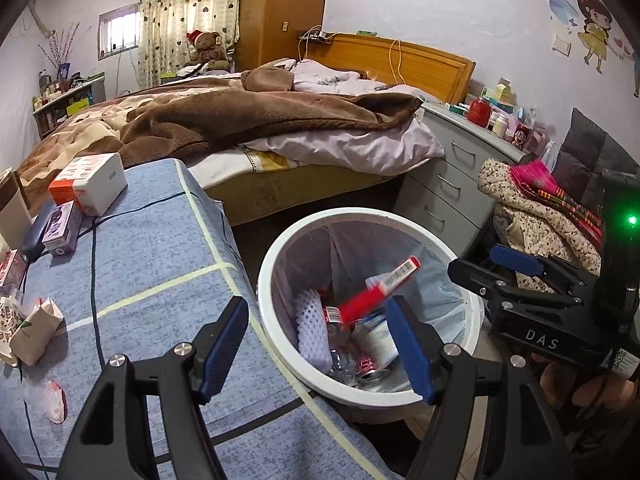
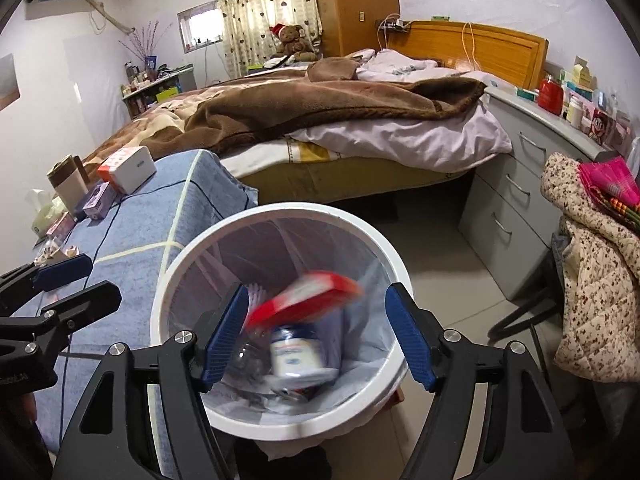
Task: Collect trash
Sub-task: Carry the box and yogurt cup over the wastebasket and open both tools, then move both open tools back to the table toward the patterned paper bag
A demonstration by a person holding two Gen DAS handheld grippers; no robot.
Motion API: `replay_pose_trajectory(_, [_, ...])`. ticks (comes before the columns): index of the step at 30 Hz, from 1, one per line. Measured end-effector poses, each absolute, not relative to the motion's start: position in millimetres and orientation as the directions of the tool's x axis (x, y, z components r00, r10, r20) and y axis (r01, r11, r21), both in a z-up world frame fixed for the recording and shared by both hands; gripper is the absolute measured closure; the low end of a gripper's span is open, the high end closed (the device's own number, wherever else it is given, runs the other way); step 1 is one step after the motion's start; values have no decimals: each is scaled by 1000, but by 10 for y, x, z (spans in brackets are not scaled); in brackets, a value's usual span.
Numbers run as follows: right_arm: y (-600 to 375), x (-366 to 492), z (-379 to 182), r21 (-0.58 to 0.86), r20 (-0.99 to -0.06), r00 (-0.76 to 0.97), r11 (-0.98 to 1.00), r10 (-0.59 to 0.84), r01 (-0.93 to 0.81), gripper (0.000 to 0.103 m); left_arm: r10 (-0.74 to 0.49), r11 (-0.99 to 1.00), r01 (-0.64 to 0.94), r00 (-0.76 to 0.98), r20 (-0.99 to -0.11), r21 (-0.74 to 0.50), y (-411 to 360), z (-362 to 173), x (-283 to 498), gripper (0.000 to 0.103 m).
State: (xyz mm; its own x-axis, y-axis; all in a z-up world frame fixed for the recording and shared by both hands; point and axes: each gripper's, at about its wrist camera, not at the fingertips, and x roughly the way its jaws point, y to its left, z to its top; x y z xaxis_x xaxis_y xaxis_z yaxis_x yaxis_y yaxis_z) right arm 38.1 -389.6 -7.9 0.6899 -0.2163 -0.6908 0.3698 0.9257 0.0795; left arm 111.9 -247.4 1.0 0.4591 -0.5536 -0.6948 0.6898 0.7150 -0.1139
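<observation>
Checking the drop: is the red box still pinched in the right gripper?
No, the red box is blurred, clear of the open right gripper, inside the bin.

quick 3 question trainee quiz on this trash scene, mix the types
1. True or false: the red and white carton is pinched between the right gripper pads.
2. Which surface lies beside the round white plastic bin? A. blue checked tablecloth B. bare floor only
3. Fill in: the left gripper jaws are ____.

Key: 1 false, it is blurred and loose over the bin. 2 A. 3 open.

both left gripper [image 1: 318, 346] and right gripper [image 2: 316, 340] gape, angled downward.
</observation>
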Motion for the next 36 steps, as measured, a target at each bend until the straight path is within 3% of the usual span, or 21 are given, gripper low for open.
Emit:
replay_pose_trajectory(18, [-3521, 436, 98, 99, -646, 743, 945, -177, 311, 30, -523, 785, 610, 556, -646, -111, -1822, 195, 1137, 30])
replay_pose_trajectory(36, [-2863, 747, 150, 164, -608, 793, 971, -41, 177, 30, -397, 898, 427, 679, -618, -108, -742, 247, 1366, 29])
